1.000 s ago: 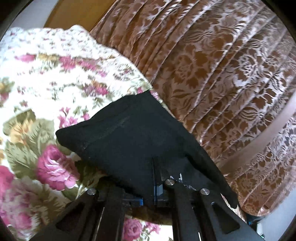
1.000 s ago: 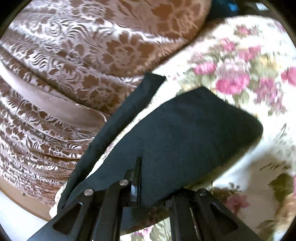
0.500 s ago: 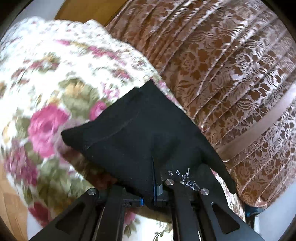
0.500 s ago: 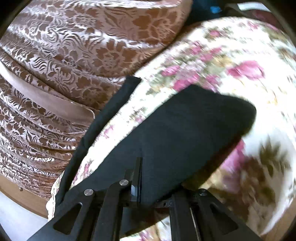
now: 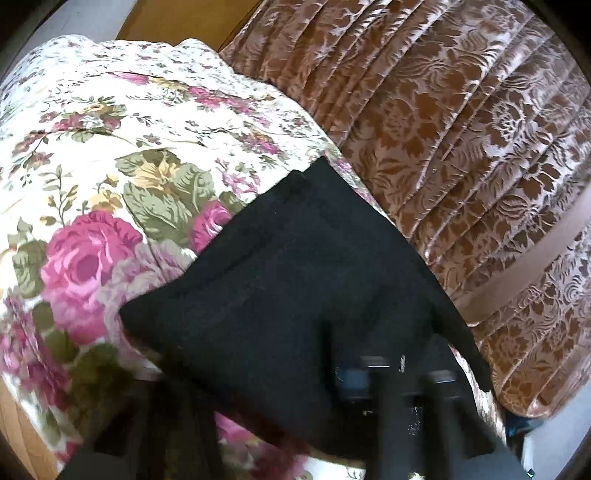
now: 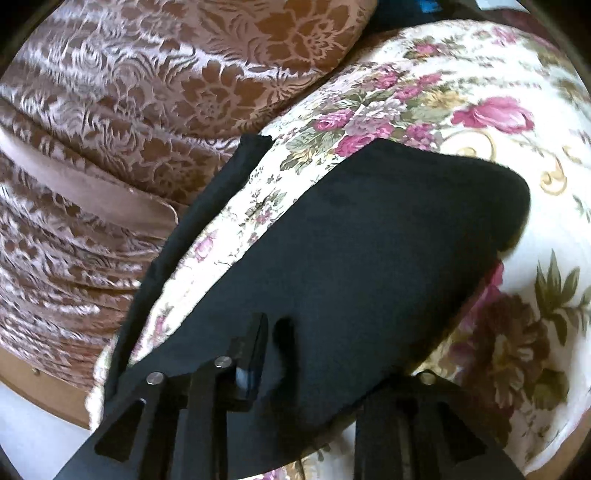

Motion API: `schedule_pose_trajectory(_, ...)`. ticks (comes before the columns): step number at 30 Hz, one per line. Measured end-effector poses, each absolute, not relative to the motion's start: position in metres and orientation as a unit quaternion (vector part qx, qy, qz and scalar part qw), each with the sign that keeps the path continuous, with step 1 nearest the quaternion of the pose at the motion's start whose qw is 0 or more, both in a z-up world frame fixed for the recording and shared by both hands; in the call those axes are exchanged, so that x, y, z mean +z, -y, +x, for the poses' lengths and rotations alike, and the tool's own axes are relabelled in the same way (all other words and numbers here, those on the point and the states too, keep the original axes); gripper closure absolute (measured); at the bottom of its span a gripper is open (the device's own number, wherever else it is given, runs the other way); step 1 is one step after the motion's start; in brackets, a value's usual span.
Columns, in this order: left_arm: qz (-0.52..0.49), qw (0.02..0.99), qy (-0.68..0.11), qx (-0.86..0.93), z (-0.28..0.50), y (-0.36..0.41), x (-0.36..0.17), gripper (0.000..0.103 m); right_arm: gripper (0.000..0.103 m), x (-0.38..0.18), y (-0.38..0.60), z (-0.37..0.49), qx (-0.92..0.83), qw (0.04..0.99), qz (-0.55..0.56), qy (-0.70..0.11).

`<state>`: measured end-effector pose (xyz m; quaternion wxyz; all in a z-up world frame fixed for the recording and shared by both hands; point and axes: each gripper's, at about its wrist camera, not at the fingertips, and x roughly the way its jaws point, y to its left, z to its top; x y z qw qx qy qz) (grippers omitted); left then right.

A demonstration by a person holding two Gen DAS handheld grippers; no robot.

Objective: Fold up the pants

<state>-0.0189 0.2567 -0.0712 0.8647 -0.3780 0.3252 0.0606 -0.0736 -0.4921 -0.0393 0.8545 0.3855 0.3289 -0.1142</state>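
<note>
The black pants [image 5: 295,288] hang over a floral bedspread [image 5: 110,147]. In the left wrist view my left gripper [image 5: 325,373] is shut on the near edge of the cloth, and the fabric drapes forward and down from it. In the right wrist view the pants [image 6: 369,251] spread as a broad black flap with a narrow strip [image 6: 207,206] trailing to the far left. My right gripper [image 6: 273,343] is shut on the near edge of the cloth. The cloth hides the fingertips in both views.
A brown patterned headboard cushion [image 5: 461,147] rises beyond the bed, also in the right wrist view [image 6: 129,110]. The floral bedspread [image 6: 480,92] runs to the right there. Wood shows at the far top [image 5: 177,18].
Both grippers have carried the pants across the bedspread, still shut on the cloth. The left wrist view is now motion blurred at the fingers.
</note>
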Motion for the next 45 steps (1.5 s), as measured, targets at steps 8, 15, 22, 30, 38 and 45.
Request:
schedule_pose_trajectory(8,-0.361,0.881,-0.305,0.023,-0.041,-0.263,-0.026,0.097,0.096,0.006,0.503,-0.082,-0.113,0.871,0.379,-0.293)
schedule_pose_trajectory(15,-0.320,0.877,-0.357,0.038,-0.064,-0.258,-0.043,0.097,0.096,0.007,0.514,-0.100,-0.127,0.875,0.352,-0.306)
schedule_pose_trajectory(22,-0.314,0.869,-0.378,0.054,-0.063,-0.257,-0.065,0.085,0.090,-0.043,0.534,-0.114,-0.146,0.845,0.409,-0.312)
schedule_pose_trajectory(30,-0.315,0.873,-0.313,0.200,-0.095,-0.299,-0.039,0.062,0.068,-0.010,0.545,-0.126,-0.298,0.853,0.299,-0.307)
schedule_pose_trajectory(38,-0.289,0.904,-0.261,0.177,-0.087,-0.286,-0.007,0.034,0.065,0.039,0.527,-0.125,-0.381,0.864,0.223,-0.243)
schedule_pose_trajectory(45,-0.254,0.913,-0.311,0.077,-0.023,-0.213,-0.010,0.032,0.064,0.072,0.511,-0.110,-0.457,0.855,0.137,-0.203)
